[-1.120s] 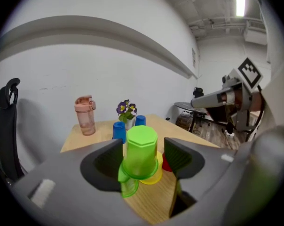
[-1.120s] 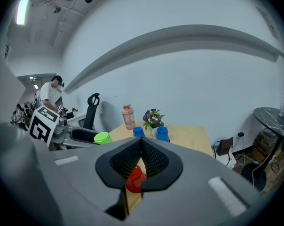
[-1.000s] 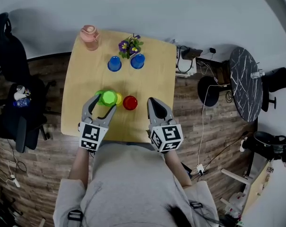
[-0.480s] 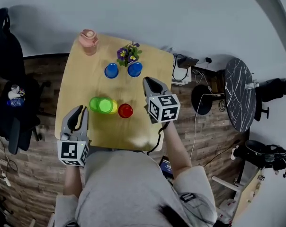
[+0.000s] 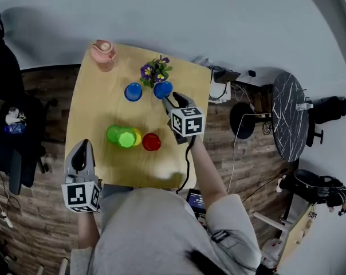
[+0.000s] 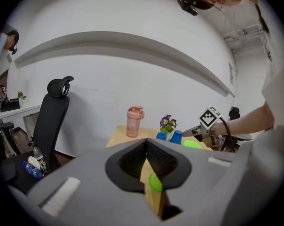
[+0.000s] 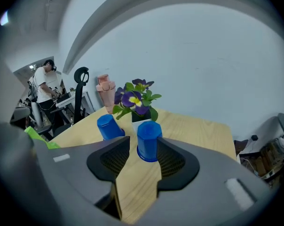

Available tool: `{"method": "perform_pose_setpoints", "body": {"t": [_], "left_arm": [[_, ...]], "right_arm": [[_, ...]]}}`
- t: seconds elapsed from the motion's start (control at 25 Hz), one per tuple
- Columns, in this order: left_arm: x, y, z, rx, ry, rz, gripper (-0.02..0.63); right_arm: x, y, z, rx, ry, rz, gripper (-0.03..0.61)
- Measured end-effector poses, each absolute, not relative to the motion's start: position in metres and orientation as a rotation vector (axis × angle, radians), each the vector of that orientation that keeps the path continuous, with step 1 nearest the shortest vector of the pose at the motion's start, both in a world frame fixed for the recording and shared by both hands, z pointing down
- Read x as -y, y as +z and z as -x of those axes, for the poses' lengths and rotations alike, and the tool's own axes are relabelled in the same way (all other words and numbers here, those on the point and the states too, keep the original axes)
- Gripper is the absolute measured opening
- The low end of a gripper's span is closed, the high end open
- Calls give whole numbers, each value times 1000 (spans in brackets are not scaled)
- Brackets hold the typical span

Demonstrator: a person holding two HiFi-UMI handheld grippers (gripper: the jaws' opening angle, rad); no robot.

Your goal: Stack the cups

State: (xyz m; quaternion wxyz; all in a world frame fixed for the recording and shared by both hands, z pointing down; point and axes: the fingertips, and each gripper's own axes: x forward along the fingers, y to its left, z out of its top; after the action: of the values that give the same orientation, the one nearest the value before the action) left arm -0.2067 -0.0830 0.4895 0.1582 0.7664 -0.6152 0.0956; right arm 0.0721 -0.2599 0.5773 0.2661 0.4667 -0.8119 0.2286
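Two blue cups stand upside down by the flowers: one on the left [image 5: 133, 91] [image 7: 109, 126], one on the right [image 5: 162, 89] [image 7: 148, 141]. My right gripper [image 5: 167, 99] [image 7: 143, 144] has reached the right blue cup. Its jaws are opening, with the cup standing between the fingertips and the pads off it. Nearer me sit stacked green cups [image 5: 121, 136] [image 6: 154, 182], a yellow cup [image 5: 138, 137] and a red cup [image 5: 151, 141]. My left gripper [image 5: 81, 149] [image 6: 145, 146] hovers at the table's front left edge, shut and holding nothing.
A pink bottle [image 5: 103, 51] [image 7: 104, 89] stands at the far left corner of the wooden table [image 5: 98, 107]. The potted purple flowers [image 5: 154, 70] [image 7: 135, 98] are right behind the blue cups. A black office chair [image 6: 55, 112] stands left of the table.
My left gripper pulled back from the green cups to the table's near left edge and shut. My right gripper reached forward to the right blue cup and its jaws parted.
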Motion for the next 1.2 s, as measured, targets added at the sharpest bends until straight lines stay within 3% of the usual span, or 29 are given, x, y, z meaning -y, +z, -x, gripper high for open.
{"method": "perform_pose_setpoints", "body": {"t": [0.16, 0.68, 0.8, 1.2], "left_arm": [[82, 494, 218, 1774, 298, -2167, 58], [95, 497, 225, 1741, 347, -2204, 58], [99, 494, 222, 1734, 343, -2219, 58], [97, 499, 226, 1714, 364, -2222, 58]], "right_arm": [[274, 595, -74, 2157, 633, -1301, 183], [288, 607, -68, 2118, 497, -1318, 192], [294, 610, -65, 2128, 471, -1315, 249], [294, 600, -74, 2125, 547, -1439, 225]]}}
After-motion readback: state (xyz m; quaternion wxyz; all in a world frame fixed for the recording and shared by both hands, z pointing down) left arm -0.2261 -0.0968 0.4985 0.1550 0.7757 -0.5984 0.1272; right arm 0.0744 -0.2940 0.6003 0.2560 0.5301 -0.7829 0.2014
